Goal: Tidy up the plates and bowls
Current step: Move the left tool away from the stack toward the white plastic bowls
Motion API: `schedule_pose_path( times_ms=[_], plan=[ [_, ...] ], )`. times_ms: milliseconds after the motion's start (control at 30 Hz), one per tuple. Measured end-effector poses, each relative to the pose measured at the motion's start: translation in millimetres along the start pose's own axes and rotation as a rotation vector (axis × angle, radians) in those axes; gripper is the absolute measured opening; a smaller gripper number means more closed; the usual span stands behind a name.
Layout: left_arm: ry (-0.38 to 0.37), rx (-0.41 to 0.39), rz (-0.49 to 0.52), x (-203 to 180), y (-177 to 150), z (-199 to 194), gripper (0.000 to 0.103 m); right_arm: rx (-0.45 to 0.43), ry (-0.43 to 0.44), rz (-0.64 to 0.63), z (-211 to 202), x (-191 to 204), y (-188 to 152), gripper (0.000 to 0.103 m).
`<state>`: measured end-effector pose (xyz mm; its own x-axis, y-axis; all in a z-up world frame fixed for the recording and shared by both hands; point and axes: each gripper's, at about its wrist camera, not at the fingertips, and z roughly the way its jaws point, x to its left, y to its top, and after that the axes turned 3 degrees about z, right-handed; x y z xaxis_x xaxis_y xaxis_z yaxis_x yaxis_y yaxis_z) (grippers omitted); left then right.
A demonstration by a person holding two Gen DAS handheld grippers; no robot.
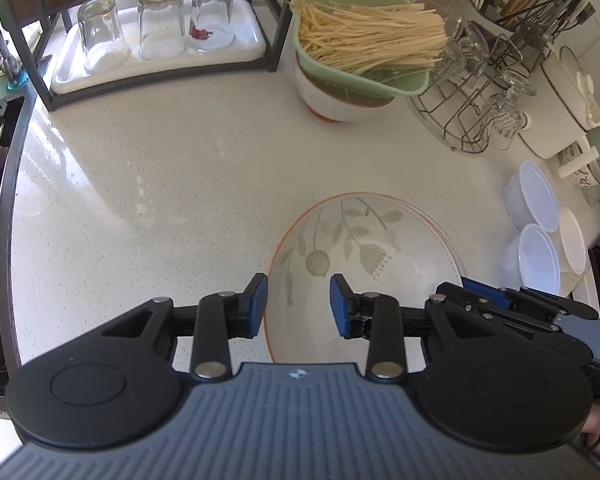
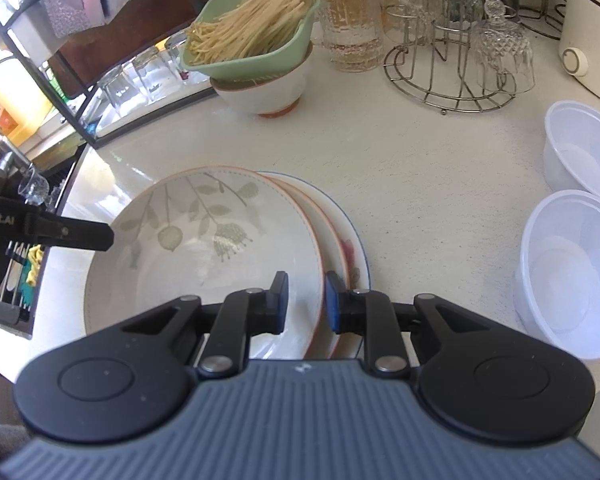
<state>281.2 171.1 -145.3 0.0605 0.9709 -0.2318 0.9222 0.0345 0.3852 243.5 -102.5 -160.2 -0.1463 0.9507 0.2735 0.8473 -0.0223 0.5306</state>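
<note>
A leaf-patterned plate (image 1: 352, 248) (image 2: 204, 248) with an orange rim lies on top of a stack of plates (image 2: 352, 248) on the white counter. My left gripper (image 1: 299, 304) is open, its blue pads either side of the top plate's left rim; it also shows in the right wrist view (image 2: 72, 234). My right gripper (image 2: 305, 302) is open with a narrow gap, its pads straddling the top plate's right rim; its body shows in the left wrist view (image 1: 512, 304). Two clear plastic bowls (image 2: 572, 276) (image 1: 536, 256) stand to the right of the stack.
A green strainer of dry noodles (image 1: 360, 40) (image 2: 252, 36) sits in a white bowl (image 1: 332, 96) at the back. A wire glass rack (image 1: 472, 92) (image 2: 452, 68) stands back right. A tray of upturned glasses (image 1: 156, 36) sits under a black shelf, back left. The counter edge (image 1: 8, 208) runs along the left.
</note>
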Motion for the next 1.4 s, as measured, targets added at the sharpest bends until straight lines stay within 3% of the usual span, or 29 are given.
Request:
schedule_pose_path(
  times_ms=[333,633,1167,1400],
  plan=[
    [-0.056,-0.031,0.059,-2,0,-7,0.039,-0.053,-0.076,0.017,-13,7,-1,0.024],
    [-0.112,-0.079,0.106,-9,10,-24,0.039,-0.116,-0.062,0.077,-37,14,2,0.023],
    [-0.131,-0.188,0.215,-30,4,-58,0.039,-0.251,-0.057,0.074,-108,43,15,0.023],
    [-0.15,-0.174,0.218,-29,0,-54,0.039,-0.299,-0.104,0.071,-121,52,9,0.023]
  ],
)
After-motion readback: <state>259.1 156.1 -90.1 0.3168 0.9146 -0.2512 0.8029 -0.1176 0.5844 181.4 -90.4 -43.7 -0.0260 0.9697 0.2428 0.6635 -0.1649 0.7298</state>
